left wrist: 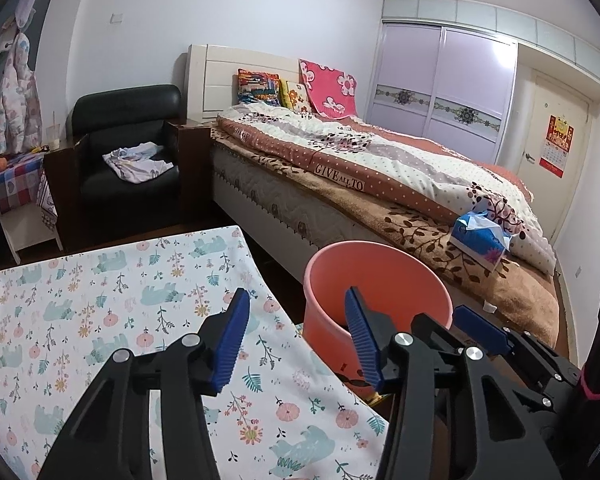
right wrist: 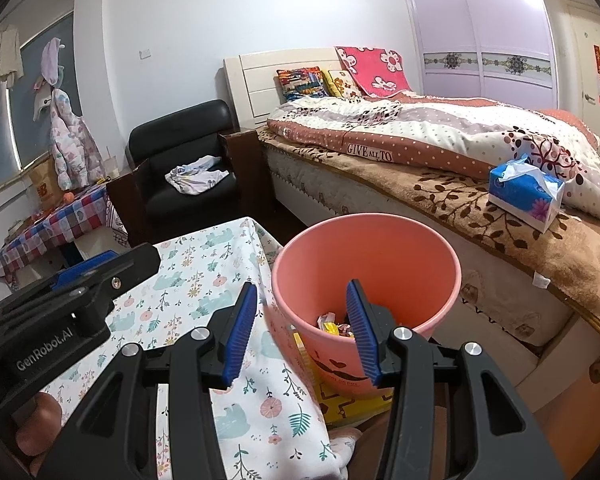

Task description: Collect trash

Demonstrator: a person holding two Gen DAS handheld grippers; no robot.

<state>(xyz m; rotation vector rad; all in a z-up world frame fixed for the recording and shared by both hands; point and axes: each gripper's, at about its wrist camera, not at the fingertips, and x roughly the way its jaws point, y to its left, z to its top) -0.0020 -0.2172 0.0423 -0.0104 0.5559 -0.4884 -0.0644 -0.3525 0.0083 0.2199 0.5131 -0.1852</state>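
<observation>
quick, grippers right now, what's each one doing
left gripper: open, holding nothing
right gripper: open, holding nothing, its right finger over the pink bin

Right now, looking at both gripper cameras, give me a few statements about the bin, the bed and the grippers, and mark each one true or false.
1. The pink bin has wrappers at its bottom. True.
2. A blue tissue pack lies on the bed. True.
3. The left gripper is clamped on a piece of trash. False: its jaws stand apart with nothing between them.
4. The black armchair has nothing on its seat. False: a light crumpled cloth lies on it.
5. The right gripper sits at the bin's near rim, jaws apart and holding nothing. True.
6. The bin stands on top of the bed. False: it stands lower, beside the floral-covered table.
</observation>
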